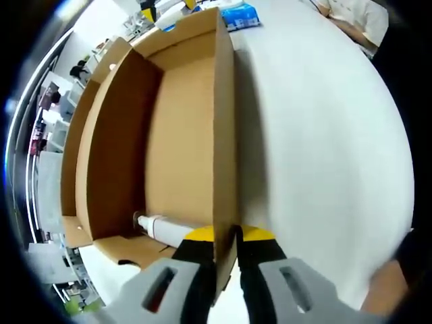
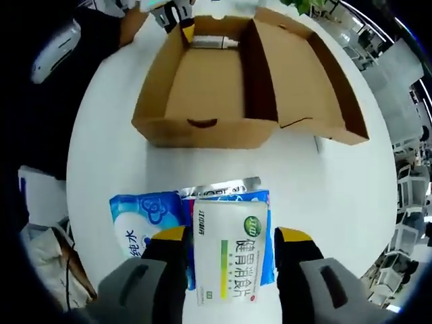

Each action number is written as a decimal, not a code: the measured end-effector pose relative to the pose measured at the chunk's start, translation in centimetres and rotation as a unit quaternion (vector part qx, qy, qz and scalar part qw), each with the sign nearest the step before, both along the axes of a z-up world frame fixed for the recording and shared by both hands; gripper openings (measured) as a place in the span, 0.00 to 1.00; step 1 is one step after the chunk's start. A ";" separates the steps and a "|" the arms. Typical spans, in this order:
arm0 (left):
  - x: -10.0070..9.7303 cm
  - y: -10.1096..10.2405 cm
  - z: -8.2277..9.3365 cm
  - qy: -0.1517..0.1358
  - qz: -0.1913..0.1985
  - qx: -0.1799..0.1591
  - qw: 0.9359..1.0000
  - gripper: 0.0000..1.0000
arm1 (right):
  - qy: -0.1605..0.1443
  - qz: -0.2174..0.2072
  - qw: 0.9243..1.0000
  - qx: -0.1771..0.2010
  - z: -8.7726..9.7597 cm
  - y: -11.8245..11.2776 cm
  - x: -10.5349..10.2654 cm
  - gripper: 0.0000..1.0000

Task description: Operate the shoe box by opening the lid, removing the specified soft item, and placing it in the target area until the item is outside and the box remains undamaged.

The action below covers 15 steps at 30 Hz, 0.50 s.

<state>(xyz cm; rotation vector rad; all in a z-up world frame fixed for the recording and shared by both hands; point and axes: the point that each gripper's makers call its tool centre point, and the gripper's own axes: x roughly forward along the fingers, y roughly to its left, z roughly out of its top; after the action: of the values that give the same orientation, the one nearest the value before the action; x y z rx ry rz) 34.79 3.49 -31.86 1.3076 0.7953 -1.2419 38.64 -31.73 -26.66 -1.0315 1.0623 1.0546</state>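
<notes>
Placing step: left claw (image 1: 226, 270) clamps box (image 2: 223, 81) wall; right claw (image 2: 231, 260) grips white packet (image 2: 233, 260) at 6 o'clock of box. Next: set it on desk (image 2: 324, 196), release.

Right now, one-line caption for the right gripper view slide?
Right gripper holding a white medicine pack over blue wipes on the table, open box beyond.

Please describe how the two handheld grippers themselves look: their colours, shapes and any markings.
The left gripper and the right gripper look alike: two light grey moulded jaws, each with a slot-like recess, ending in black fingers capped by yellow tips. No cables or printed markings are visible on either.
</notes>
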 end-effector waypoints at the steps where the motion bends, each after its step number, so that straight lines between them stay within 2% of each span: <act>1: 0.0 0.0 0.0 0.000 0.000 0.000 1.000 0.09 | 0.000 0.002 1.000 0.001 0.0 0.1 -0.1 0.46; 3: 0.0 0.0 0.0 0.000 0.000 0.000 1.000 0.09 | 0.003 0.009 1.000 0.001 0.1 0.3 -0.3 0.43; 15: 0.0 0.0 0.0 0.000 -0.001 0.001 1.000 0.09 | 0.008 0.041 0.999 -0.002 -0.1 0.4 -0.4 0.43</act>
<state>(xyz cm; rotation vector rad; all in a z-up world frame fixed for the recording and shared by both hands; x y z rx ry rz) 34.79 3.49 -31.86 1.3095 0.7960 -1.2426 38.20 -31.35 -26.77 -1.0793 1.0426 1.1277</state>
